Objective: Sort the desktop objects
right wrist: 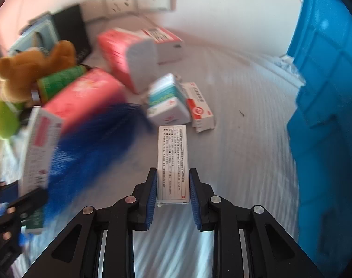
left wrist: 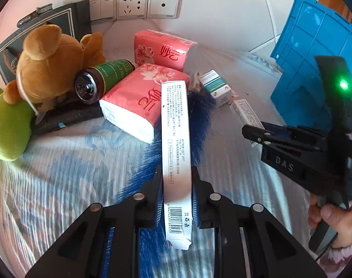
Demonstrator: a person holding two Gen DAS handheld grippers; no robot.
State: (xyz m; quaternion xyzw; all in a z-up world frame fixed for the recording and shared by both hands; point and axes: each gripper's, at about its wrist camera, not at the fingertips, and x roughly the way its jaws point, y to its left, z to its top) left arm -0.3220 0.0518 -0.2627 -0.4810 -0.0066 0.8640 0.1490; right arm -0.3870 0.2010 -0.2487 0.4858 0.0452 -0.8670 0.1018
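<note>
Blue crate [left wrist: 315,53] stands at the right edge on the striped cloth [left wrist: 60,162], near the wall; wall socket strip [left wrist: 132,5] behind the pile; brown plush bear [left wrist: 50,62] at left, lying over a green plush toy [left wrist: 9,125]; two pink tissue packs [left wrist: 139,102] mid-pile, green-labelled bottle [left wrist: 104,78] lying against the nearer one; blue furry item [left wrist: 176,153] spread under the left gripper [left wrist: 177,197]; left jaws narrow, clamped on a long white box [left wrist: 176,153], lifted, barcode end nearest the camera; right gripper [right wrist: 173,194] narrow, pads against a small white medicine box [right wrist: 172,162]; whether that box is clear of the cloth I can't tell; small teal-and-white boxes [right wrist: 166,102] just beyond it; right-wrist view blurred.
</note>
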